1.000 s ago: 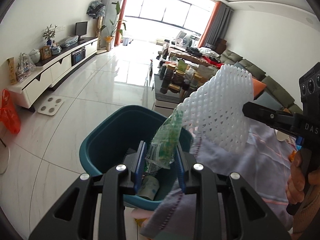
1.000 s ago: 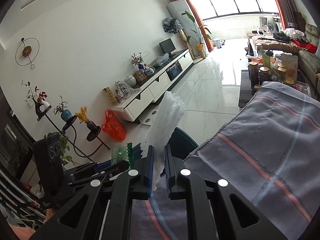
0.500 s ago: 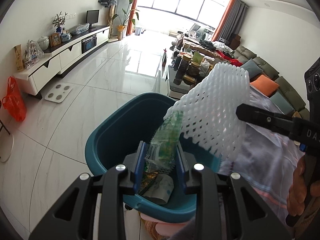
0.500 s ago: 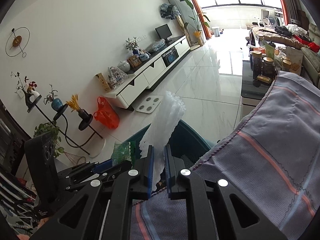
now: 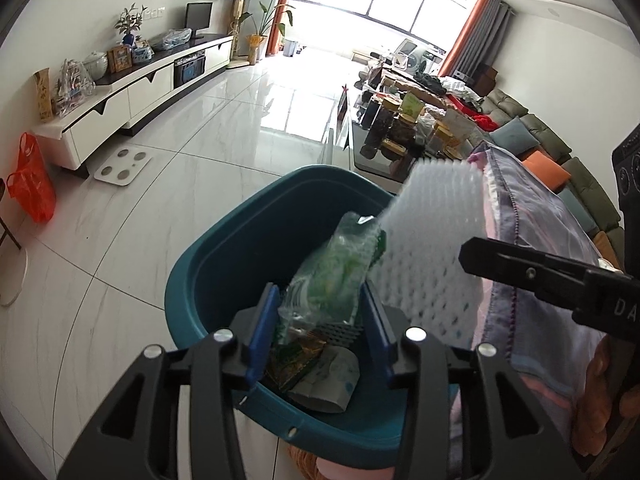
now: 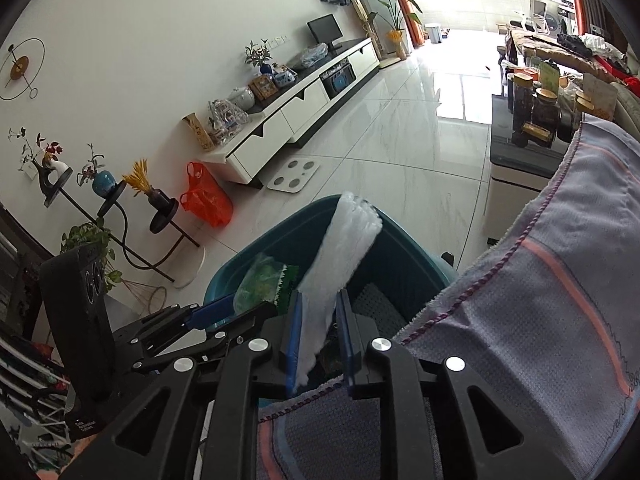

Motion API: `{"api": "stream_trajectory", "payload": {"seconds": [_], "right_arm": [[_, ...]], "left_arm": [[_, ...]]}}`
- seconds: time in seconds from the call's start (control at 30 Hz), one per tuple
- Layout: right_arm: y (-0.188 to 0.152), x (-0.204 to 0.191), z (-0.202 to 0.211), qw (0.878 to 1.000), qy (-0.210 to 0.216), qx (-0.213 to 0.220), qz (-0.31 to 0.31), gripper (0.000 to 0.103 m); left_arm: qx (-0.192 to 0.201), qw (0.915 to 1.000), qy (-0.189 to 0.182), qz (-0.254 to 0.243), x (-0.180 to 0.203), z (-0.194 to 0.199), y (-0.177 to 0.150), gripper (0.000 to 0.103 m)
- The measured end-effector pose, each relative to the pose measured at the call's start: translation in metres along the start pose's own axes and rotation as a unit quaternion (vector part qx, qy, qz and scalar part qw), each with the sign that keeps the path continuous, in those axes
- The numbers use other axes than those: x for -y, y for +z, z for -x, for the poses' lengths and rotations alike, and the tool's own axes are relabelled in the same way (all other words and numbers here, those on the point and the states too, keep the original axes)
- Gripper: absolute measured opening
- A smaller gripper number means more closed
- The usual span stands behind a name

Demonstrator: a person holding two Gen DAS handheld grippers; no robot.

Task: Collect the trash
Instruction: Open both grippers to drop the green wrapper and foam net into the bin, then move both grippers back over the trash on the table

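Having just been opening, both grippers stand slack: left gripper (image 5: 320,316) around the green wrapper (image 5: 332,272), right gripper (image 6: 318,340) around the foam net (image 6: 340,256) (over the bin (image 5: 224,256)).

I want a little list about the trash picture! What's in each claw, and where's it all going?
left gripper: jaws just opening, crinkly green plastic wrapper loose between them
right gripper: jaws just opening, white foam net sleeve between them
bin: teal plastic bin right under both
already inside: crumpled wrappers
beside bin: grey striped cloth
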State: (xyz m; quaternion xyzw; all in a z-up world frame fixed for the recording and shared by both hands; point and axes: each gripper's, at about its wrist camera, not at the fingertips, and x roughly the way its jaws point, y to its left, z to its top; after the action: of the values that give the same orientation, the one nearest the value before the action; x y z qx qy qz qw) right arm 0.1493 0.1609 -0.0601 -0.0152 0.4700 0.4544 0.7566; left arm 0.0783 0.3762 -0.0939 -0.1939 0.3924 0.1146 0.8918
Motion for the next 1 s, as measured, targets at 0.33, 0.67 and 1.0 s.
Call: {"api": "stream_trajectory", "payload": {"seconds": [0.33,0.67,1.0], "right_arm": [[-0.003,0.012,0.008,1.000,-0.001,0.001,-0.019,0.029],[-0.012,0.028,0.044,0.999,0.004,0.039,-0.031,0.030],[-0.047,0.034,0.121,0.994,-0.018,0.106,-0.018,0.045]], "left_arm": [[-0.007,0.9998,-0.003,0.017,-0.010,-0.009,-0.005,0.057],[0.013,0.9999,-0.004,0.003,-0.004,0.007,-0.010,0.062],[0.082,0.9920,-0.056,-0.078,0.062,0.066,-0.028,0.074]]}}
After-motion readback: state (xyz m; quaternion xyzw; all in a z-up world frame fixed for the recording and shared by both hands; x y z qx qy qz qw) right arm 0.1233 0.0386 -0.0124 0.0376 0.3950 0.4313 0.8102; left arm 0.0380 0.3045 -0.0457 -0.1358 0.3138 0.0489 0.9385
